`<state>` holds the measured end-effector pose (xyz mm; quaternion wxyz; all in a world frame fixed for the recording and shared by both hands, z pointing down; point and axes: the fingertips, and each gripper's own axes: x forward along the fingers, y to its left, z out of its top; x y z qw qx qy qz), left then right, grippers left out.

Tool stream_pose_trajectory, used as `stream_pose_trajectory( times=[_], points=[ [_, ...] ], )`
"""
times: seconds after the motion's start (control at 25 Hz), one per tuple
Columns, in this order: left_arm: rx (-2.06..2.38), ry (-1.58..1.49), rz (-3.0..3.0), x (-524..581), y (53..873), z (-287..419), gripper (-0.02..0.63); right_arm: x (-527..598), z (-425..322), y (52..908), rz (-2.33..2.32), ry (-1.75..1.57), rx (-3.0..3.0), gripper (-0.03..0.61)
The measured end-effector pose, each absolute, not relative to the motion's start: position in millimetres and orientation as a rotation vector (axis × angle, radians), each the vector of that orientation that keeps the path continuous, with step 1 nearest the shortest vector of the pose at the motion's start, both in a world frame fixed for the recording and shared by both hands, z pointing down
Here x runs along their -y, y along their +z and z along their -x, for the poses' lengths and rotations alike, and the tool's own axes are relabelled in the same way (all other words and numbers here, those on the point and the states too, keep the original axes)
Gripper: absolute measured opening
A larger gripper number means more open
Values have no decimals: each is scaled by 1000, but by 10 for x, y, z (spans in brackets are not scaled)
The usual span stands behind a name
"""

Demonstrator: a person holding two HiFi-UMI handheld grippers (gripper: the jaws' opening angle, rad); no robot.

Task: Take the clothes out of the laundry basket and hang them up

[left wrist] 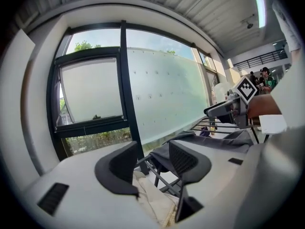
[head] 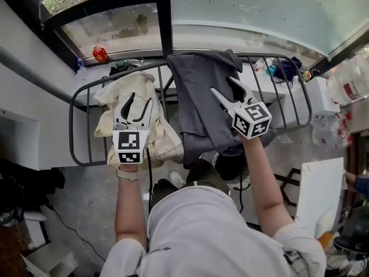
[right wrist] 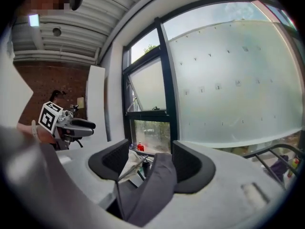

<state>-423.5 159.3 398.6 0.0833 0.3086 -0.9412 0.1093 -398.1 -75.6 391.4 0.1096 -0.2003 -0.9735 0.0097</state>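
Cream fabric garment (head: pixel 141 85) on the left, charcoal-grey cloth garment (head: pixel 199 91) on the right — dark grey metal rack (head: pixel 70 128); small red bottle (head: pixel 100 53) far left.

A red can (head: pixel 100 53) sits on the windowsill (head: pixel 242 38) below the frosted window (head: pixel 248 4).

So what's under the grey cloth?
The grey cloth hangs over the drying rack, whose bars carry it. The bars right beneath it are covered, so they cannot be seen.

Matt dark-grey cloth garment (head: pixel 199 97) and crumpled cream cloth garment (head: pixel 135 85) over smooth dark metal-tube drying rack (head: pixel 71 123); frosted glass pane (head: pixel 259 10) behind rack.
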Motion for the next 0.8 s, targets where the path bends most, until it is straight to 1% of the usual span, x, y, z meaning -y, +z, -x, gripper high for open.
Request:
stream_pose_trajectory(
  times=[0.32,0.48,0.68,0.8],
  points=[
    [2903,278,-914,-2026,3699,3549,210,-200,3487,3567,852,4,2925,275],
    [2935,232,-876,-2307,3753,3312,210,-645,3293,3563,973,-40,2923,258],
    [2982,194,-897,-2494,3696,3055,210,-1039,3108,3589,1112,-118,2904,256],
    [3038,177,-925,-2522,3601,2982,210,-1151,3018,3654,1151,-100,2894,256]
  ],
)
